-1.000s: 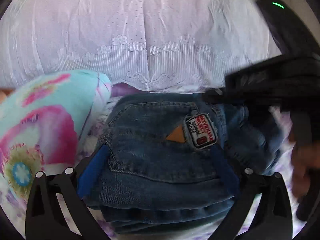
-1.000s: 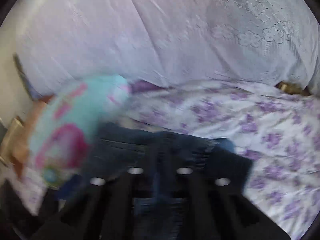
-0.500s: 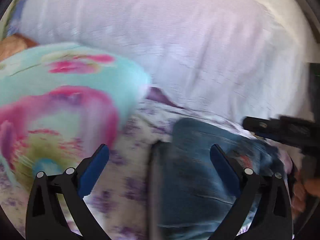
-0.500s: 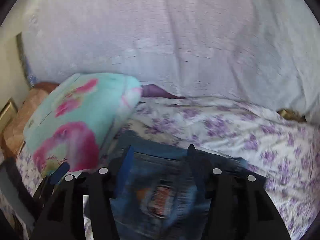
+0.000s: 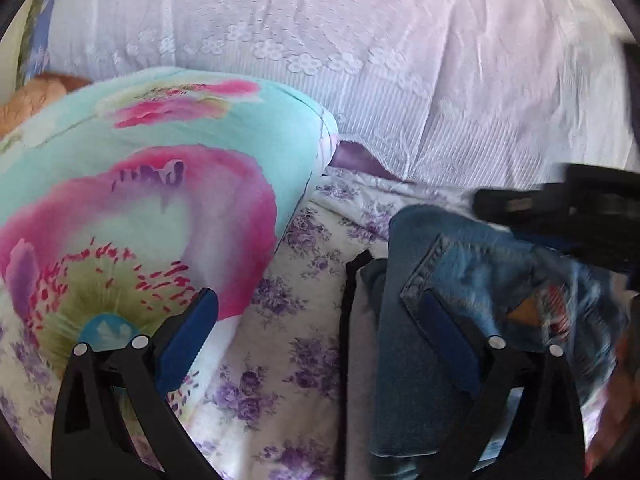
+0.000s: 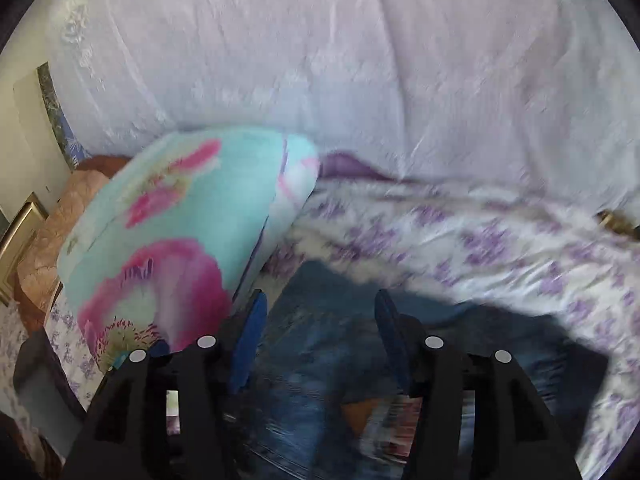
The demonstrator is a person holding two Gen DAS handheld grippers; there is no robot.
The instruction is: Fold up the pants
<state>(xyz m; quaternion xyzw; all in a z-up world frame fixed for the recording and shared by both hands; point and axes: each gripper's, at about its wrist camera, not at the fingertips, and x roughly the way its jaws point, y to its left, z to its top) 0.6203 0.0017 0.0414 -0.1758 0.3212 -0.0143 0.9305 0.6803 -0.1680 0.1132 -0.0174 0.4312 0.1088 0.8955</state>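
The folded blue jeans [image 5: 460, 264] lie on the flowered bedsheet [image 5: 288, 340], their back pocket and patch label facing up. My left gripper [image 5: 318, 300] is open wide over the sheet. Its right finger [image 5: 448, 336] overlaps the jeans' left edge and grips nothing. In the right wrist view, my right gripper [image 6: 320, 296] hangs open just above the jeans [image 6: 312, 360], which look blurred, and nothing is pinched between the pads. The right gripper's black body [image 5: 560, 208] also shows over the far side of the jeans in the left wrist view.
A turquoise pillow with pink flowers [image 5: 160, 200] lies left of the jeans, also visible as the pillow [image 6: 180, 220]. A white lace cover [image 5: 360, 60] rises behind. A grey fabric with a dark edge [image 5: 356, 360] sits by the jeans' left side. A hand [image 5: 616, 420] is at the right edge.
The left gripper swung left off the jeans, which now sit at its right finger instead of between both. The right gripper went from shut to open and drew back above the jeans.
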